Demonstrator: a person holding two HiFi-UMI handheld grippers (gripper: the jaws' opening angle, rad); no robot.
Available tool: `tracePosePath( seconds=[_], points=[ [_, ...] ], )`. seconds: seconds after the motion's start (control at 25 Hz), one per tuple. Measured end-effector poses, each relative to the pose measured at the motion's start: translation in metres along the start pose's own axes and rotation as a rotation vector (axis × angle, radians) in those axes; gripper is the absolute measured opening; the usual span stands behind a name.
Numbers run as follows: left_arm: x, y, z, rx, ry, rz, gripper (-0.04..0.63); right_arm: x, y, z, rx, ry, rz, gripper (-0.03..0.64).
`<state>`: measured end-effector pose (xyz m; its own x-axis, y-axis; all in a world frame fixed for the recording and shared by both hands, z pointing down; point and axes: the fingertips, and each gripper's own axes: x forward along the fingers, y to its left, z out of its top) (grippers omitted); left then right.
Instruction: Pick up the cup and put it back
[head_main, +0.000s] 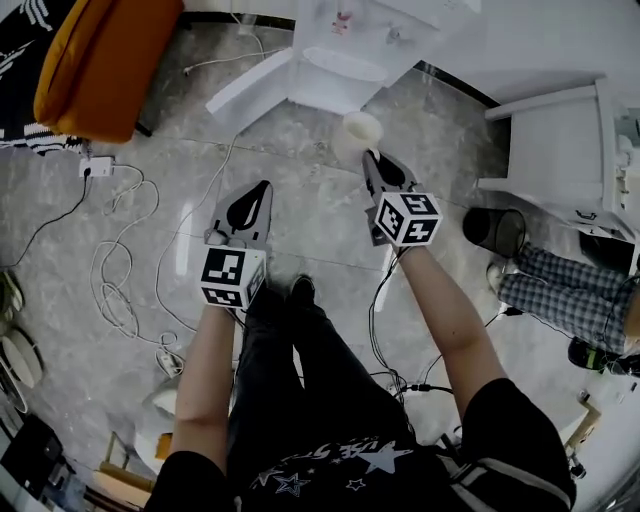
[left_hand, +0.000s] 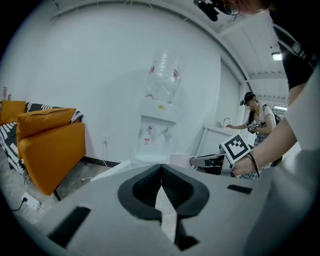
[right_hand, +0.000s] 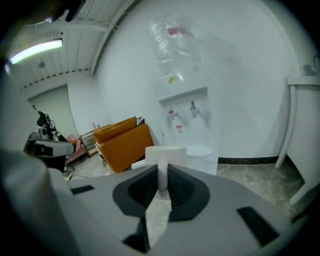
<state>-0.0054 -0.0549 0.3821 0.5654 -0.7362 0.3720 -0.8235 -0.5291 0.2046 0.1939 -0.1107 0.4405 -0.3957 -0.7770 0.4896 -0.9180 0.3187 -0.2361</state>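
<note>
We are holding our left gripper (head_main: 262, 190) with its jaws pressed together, empty. Our right gripper (right_hand: 163, 172) is pinching the white cup (right_hand: 172, 154) by its wall, in the air, with the water dispenser (right_hand: 182, 100) standing beyond.

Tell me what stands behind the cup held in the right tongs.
Behind the cup stands the white water dispenser, bottle on top; the cup covers part of its round tray.

Cup (head_main: 362, 128): small, plain, off-white, open mouth up, upright as far as I can tell. It is held off the floor, its near wall pinched between the right gripper (head_main: 374, 158) jaws (wall runs straight down between the pads). It sits just before the water dispenser (head_main: 340, 50).
</note>
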Motion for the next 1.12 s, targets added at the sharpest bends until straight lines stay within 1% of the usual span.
tracePosePath(
  seconds=[0.16, 0.28, 0.4, 0.6, 0.72, 0.92, 1.04, 1.12],
  points=[
    [-0.028, -0.019, 0.023, -0.024, -0.025, -0.002, 0.011, -0.045, 0.019, 0.013, -0.058, -0.014, -0.005, 0.041],
    [-0.051, -0.028, 0.021, -0.053, -0.026, -0.005, 0.011, -0.072, 0.041, 0.013, -0.058, -0.026, -0.003, 0.041],
    [-0.084, -0.041, 0.015, -0.068, -0.019, -0.027, 0.011, -0.102, 0.068, 0.008, -0.058, -0.036, -0.026, 0.041],
    [-0.157, -0.057, 0.003, -0.054, 0.005, -0.084, 0.01, -0.161, 0.127, 0.007, -0.027, -0.094, -0.079, 0.041],
    [-0.203, -0.059, -0.002, -0.042, 0.016, -0.101, 0.011, -0.201, 0.166, 0.006, -0.011, -0.128, -0.101, 0.041],
    [-0.274, -0.067, 0.008, -0.014, -0.017, -0.113, 0.011, -0.265, 0.219, 0.003, -0.025, -0.159, -0.111, 0.041],
    [-0.308, -0.074, 0.013, -0.011, -0.037, -0.119, 0.011, -0.298, 0.239, 0.004, -0.034, -0.181, -0.129, 0.041],
    [-0.325, -0.081, 0.012, 0.017, -0.042, -0.132, 0.011, -0.316, 0.249, 0.003, -0.025, -0.207, -0.142, 0.041]
  ],
)
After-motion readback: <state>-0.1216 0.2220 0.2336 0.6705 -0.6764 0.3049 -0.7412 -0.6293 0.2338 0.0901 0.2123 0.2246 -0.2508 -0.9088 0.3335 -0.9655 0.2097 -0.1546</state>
